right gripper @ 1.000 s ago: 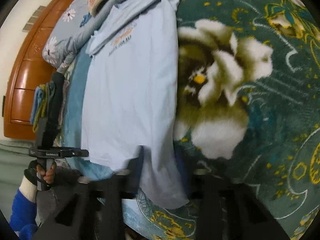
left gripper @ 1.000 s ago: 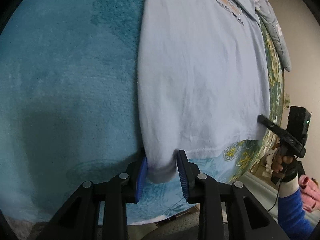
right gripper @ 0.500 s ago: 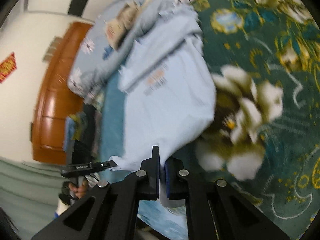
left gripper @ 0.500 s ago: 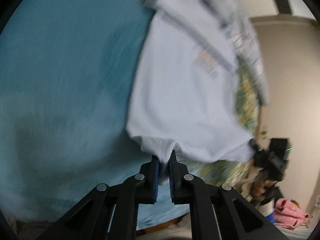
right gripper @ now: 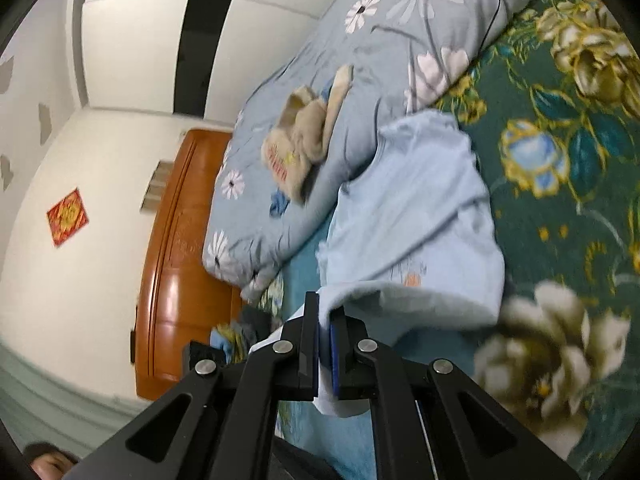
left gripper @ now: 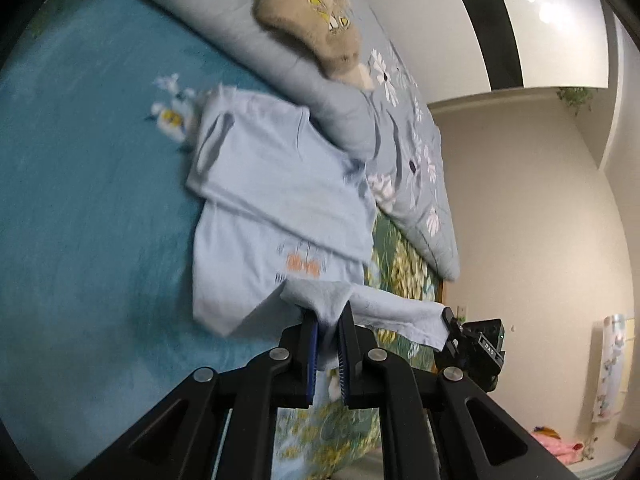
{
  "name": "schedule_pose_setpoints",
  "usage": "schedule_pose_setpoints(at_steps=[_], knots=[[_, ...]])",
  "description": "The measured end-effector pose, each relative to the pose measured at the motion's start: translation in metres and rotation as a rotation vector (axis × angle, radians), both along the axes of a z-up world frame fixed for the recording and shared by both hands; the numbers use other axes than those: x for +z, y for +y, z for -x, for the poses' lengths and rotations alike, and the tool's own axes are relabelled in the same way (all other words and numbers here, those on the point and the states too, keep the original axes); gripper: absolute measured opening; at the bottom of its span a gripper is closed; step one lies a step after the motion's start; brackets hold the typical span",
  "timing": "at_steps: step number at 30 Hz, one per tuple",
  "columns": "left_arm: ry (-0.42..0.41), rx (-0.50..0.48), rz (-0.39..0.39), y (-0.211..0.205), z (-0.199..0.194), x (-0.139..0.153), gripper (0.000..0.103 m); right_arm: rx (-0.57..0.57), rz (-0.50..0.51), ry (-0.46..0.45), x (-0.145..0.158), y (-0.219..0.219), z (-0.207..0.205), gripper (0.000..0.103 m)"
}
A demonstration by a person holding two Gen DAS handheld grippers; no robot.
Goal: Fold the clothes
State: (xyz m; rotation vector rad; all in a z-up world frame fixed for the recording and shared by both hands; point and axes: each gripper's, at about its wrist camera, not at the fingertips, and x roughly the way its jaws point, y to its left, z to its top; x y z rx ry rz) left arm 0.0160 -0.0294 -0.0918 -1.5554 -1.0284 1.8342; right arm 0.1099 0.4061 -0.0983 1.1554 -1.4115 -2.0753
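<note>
A: While both claws pinch the hem of the light-blue T-shirt [left gripper: 280, 184], carry it level toward the collar, corners matched.

B: Noted. Left gripper [left gripper: 328, 344] is pressed onto one hem corner, right gripper [right gripper: 325, 340] onto the other; the hem hangs lifted between them. Shirt body lies ahead on the bed.

A: Fabric?

B: Thin, limp knit, orange print. Plush teal blanket [left gripper: 88, 200] beneath, likely grippy; padded floral quilt [right gripper: 360, 60] beyond.

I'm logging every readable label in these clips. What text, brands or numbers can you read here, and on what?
"DAS": black right gripper body, small.
Red letters on tan plush pillow: cut off, unreadable.
Orange print on light blue T-shirt: blurred.
Red paper wall sign: too small.
</note>
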Motion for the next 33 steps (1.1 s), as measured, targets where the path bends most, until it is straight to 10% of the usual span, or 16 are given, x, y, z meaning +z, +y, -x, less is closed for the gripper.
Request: schedule_pose_setpoints(at_steps=[23,33], knots=[[-0.009,0.017,0.088,0.028,0.168,-0.038,0.011,-0.152,-0.144,-0.174,-0.034,0.013,0.172,0.004],[-0.02,0.179,0.059,-0.012,0.155,-0.07,0.03,-0.169,-0.202,-0.211,-0.055,0.019,0.196,0.007]])
